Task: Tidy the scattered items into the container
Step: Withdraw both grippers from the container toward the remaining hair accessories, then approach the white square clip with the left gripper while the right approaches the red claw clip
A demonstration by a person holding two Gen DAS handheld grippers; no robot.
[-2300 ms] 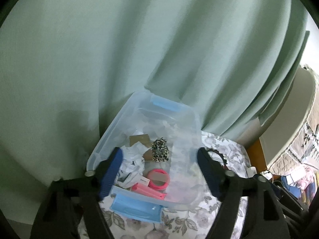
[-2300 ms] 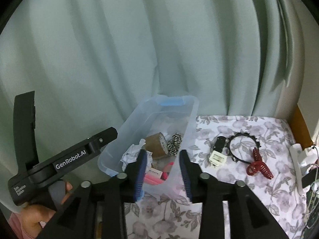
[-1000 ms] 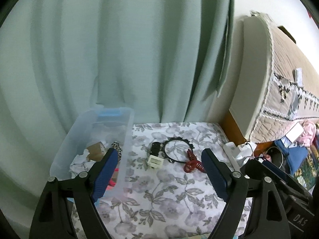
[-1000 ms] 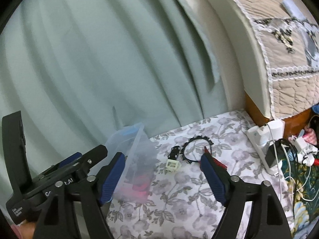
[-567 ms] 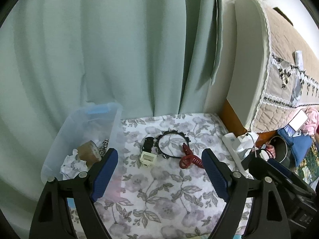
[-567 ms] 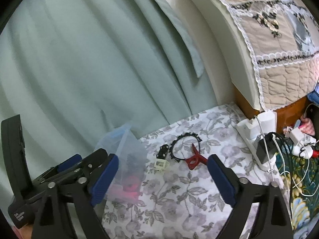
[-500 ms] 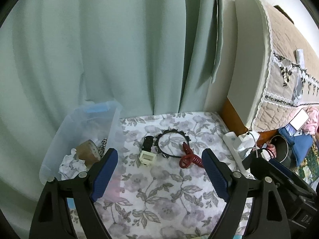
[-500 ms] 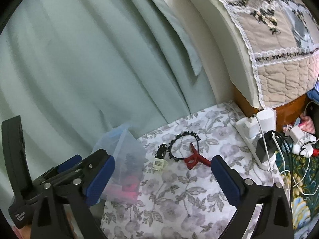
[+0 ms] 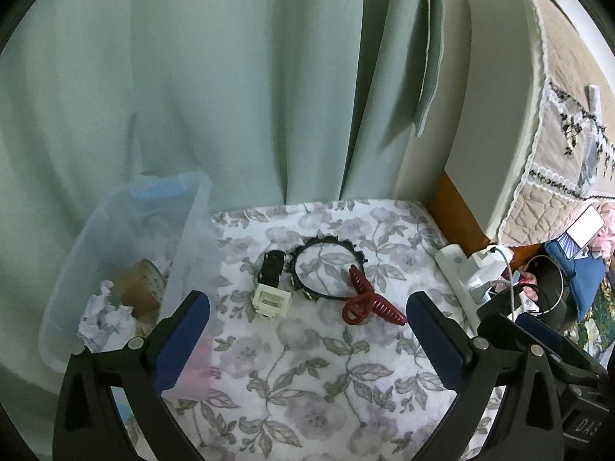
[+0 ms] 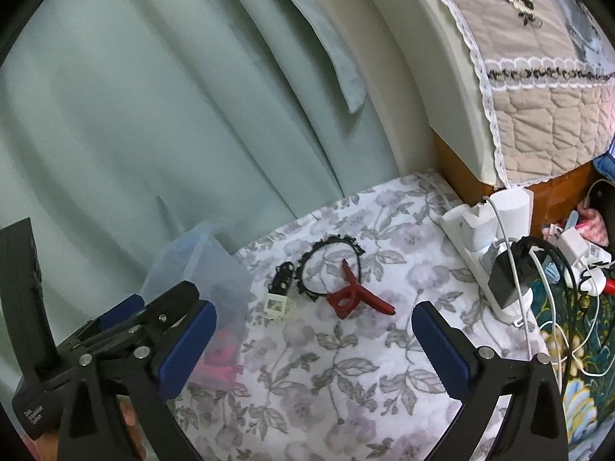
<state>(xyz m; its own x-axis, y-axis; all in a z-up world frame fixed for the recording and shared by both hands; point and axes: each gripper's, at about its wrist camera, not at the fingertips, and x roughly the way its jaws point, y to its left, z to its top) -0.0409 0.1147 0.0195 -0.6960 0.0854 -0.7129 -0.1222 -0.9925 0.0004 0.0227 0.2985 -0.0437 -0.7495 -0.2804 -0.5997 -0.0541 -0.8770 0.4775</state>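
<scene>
Both views are swinging away from the clear plastic storage container, already holding crumpled paper and a tape roll, toward the leftovers on the floral-covered tabletop. The left hand-held gripper and right hand-held gripper are opening wide, empty. Lying beside the container, close together: a cream-and-black watch, a black scalloped headband and a dark red claw clip, likely next.

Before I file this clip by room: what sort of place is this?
Most likely a bedroom: a padded headboard under a quilted cover, green curtains, and hair accessories such as a red claw clip on a floral-clothed surface.
</scene>
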